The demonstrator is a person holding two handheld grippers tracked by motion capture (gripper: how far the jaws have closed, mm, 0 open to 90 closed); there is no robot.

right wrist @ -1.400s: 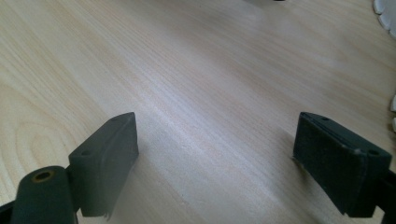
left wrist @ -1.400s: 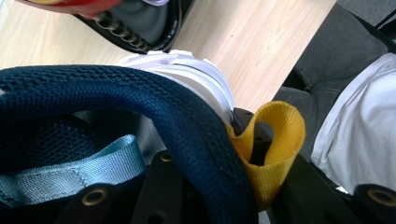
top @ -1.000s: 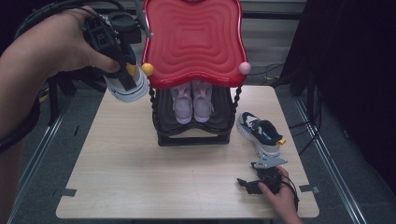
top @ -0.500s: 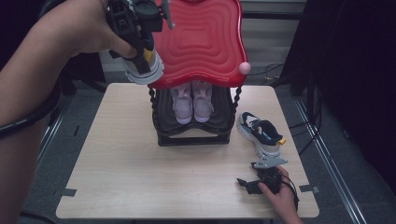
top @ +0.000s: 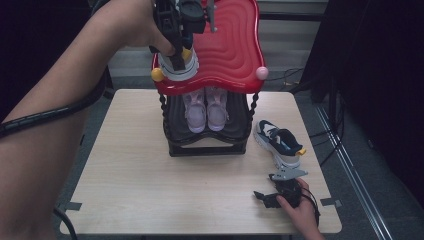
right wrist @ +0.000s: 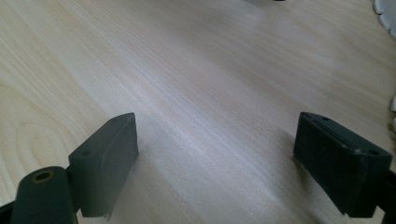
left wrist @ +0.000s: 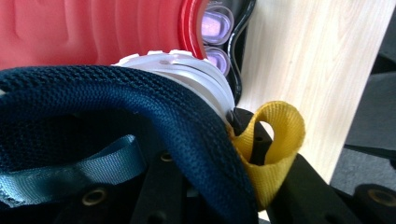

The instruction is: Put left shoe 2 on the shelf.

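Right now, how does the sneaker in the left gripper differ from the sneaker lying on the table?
The held sneaker is up over the rack's red top shelf, clamped in the left gripper; the table sneaker lies free on the table, right of the rack.
The held sneaker hangs tipped, its white sole facing the camera; the table sneaker rests sole down.
Both show navy fabric, white soles and a yellow heel loop, so they look like a pair.
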